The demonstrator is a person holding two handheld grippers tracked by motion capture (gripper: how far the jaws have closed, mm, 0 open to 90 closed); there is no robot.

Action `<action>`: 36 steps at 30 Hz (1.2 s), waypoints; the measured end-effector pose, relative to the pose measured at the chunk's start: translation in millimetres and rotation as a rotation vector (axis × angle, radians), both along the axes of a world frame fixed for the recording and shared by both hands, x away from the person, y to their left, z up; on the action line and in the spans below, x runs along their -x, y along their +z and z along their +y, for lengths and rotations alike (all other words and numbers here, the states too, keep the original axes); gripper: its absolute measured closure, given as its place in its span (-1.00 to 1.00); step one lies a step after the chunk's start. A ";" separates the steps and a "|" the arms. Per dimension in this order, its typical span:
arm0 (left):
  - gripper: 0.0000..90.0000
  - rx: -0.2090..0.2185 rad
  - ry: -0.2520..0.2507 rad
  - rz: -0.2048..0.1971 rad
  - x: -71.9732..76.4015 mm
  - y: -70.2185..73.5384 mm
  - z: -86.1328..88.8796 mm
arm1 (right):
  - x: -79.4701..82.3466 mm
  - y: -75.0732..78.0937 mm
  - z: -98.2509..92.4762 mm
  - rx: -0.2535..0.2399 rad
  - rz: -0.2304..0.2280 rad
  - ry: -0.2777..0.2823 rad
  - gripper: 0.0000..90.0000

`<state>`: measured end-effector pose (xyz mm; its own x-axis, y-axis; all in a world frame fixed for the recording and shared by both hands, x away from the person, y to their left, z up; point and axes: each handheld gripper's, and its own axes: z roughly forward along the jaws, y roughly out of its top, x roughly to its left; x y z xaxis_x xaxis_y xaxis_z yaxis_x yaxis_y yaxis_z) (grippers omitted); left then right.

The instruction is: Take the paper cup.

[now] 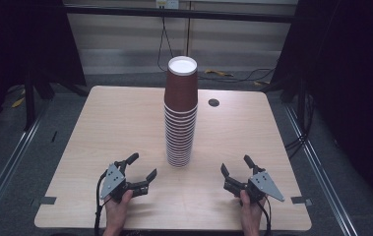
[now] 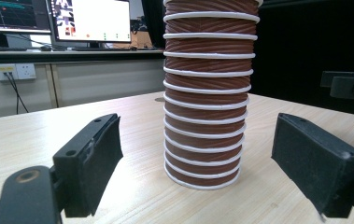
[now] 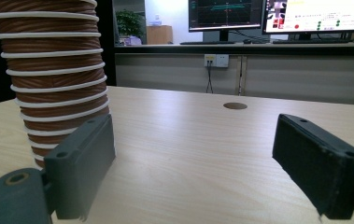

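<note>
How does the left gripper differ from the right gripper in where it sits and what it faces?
The left gripper sits at the table's near left and angles right; the right gripper sits at the near right and angles left. In its own view the left gripper frames the tall stack of brown ribbed paper cups between its jaws; the right gripper has the stack off to one side. Both are open, empty, and short of the stack.

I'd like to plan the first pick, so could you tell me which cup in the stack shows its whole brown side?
The topmost cup, upside down with its white base up; every cup beneath shows just a rim band.
</note>
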<state>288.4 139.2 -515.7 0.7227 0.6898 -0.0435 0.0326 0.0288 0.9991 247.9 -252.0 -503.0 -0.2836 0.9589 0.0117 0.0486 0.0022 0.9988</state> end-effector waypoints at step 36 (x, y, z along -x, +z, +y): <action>-0.65 -0.008 -0.019 -0.006 -1.1 0.2 0.6 | -12.9 40.0 9.8 -0.025 0.091 0.135 -0.63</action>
<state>289.5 139.8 -515.5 0.7361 0.6760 -0.0338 0.0270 0.0205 0.9994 260.8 -242.2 -463.0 -0.4068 0.9111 0.0665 0.1400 -0.0098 0.9901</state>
